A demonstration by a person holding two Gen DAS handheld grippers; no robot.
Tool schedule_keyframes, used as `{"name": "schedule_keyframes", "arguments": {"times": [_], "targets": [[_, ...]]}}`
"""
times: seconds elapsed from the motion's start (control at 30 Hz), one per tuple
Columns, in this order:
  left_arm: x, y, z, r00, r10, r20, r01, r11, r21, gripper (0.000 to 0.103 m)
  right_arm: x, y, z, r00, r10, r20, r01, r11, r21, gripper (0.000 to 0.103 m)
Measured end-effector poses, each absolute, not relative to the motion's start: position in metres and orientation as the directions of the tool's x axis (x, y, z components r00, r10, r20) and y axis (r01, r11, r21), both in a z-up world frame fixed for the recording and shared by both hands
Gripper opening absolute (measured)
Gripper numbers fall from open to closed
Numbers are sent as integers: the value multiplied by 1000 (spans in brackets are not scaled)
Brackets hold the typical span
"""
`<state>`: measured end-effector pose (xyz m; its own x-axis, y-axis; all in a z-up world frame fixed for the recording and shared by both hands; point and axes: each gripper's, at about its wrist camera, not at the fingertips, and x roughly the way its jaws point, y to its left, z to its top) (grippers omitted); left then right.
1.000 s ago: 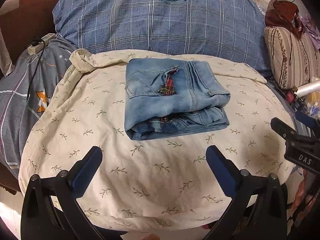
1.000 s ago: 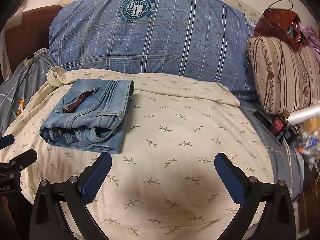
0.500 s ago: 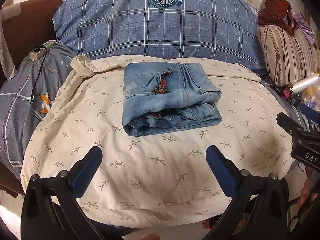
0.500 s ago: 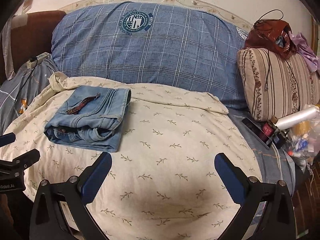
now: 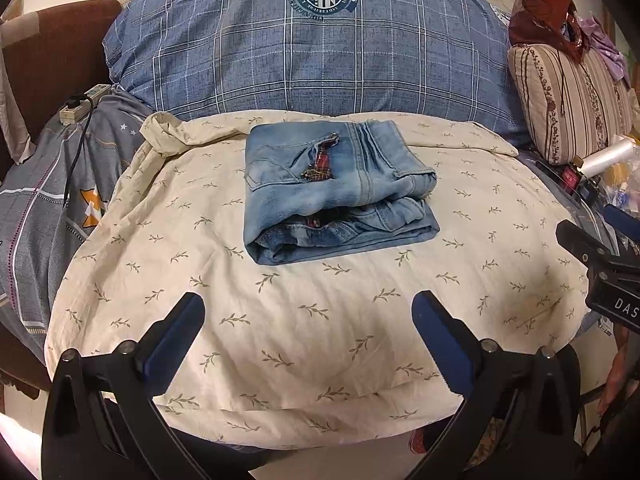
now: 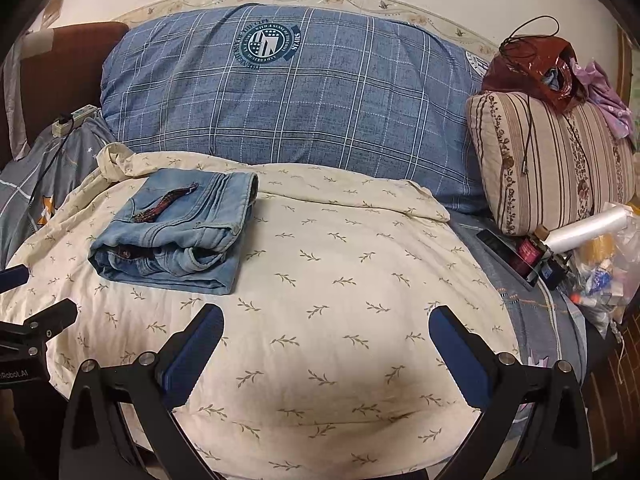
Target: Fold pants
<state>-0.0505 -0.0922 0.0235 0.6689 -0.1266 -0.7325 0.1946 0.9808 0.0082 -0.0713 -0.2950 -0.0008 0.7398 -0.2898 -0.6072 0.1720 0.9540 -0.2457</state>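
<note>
Left tool (image 5: 307,312) held low over the near edge of the cream leaf-print cover (image 5: 320,320), blue-padded fingers (image 5: 176,332) spread wide and gripping nothing, aimed level toward the folded jeans (image 5: 340,196); right tool (image 6: 326,326) likewise spread wide and empty, poised above the near bulge of the same cover, pointing toward the blue checked pillow (image 6: 300,100); jeans folded into a compact stack, lying flat on the cover well ahead of both tools, directly in line with the left one and off to the left of the right one, touched by neither; a dark red strip (image 5: 322,160) lying on the top layer of denim; striped cushion (image 6: 552,160) off to the right, beside the pillow; each tool's body just visible at the edge of the other's view.
</note>
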Motion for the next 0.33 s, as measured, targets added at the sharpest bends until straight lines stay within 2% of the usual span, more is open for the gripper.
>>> {"name": "schedule_keyframes", "arguments": {"times": [0.33], "targets": [[-53, -97, 26, 672, -143, -727, 220, 975, 11, 103, -68, -299, -4, 729, -284, -622, 174, 957, -233, 103]]}}
